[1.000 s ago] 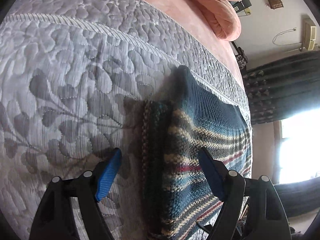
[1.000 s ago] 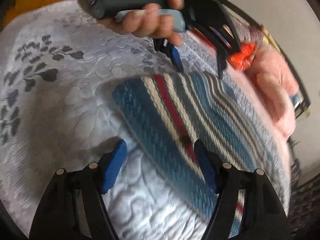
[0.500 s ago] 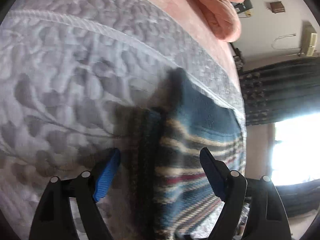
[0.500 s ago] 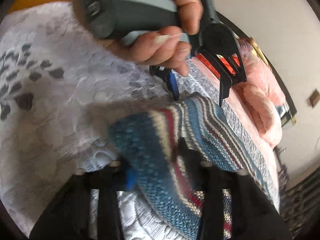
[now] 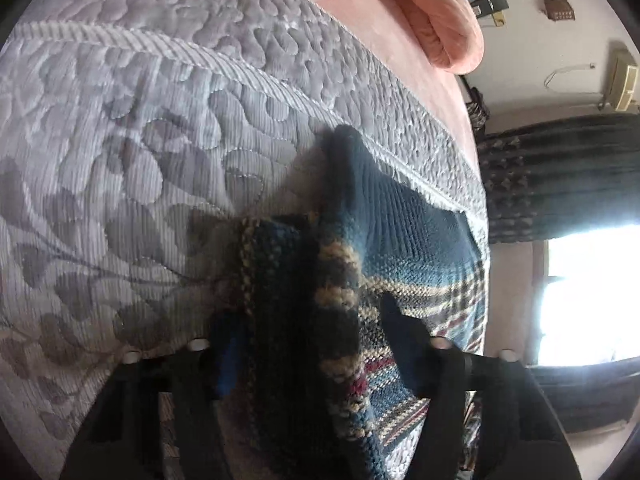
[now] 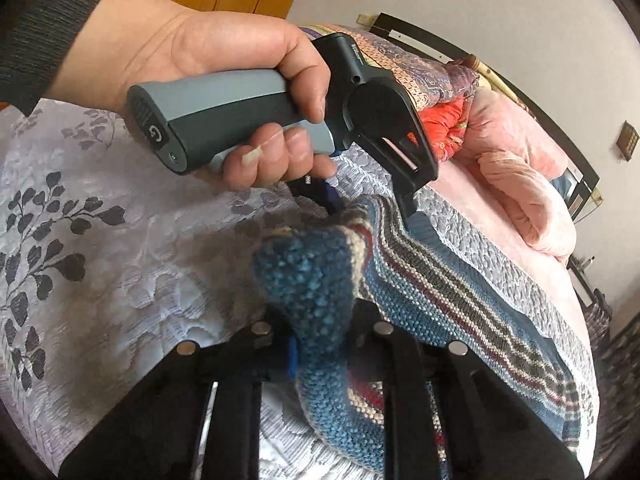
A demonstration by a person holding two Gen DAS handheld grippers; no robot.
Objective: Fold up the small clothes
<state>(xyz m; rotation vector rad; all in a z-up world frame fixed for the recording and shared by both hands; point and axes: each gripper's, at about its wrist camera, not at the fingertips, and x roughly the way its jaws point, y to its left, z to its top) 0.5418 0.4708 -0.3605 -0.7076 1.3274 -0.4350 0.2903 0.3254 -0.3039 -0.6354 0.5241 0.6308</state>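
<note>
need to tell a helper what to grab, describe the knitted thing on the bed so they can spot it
On the grey quilted bedspread, below the pink bedding, lies a striped knit garment. It is the only blue piece with cream, red and grey stripes, its near edge pinched by both tongs.

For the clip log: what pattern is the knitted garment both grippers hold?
The knitted garment is blue with cream, red and grey stripes, clearest in the right wrist view.

A bed covered by a pale grey quilted bedspread (image 5: 120, 128) with leaf patterns fills the frame. A blue striped knitted garment (image 6: 440, 292) lies at centre right, pink bedding (image 6: 528, 196) bunched at upper right.
</note>
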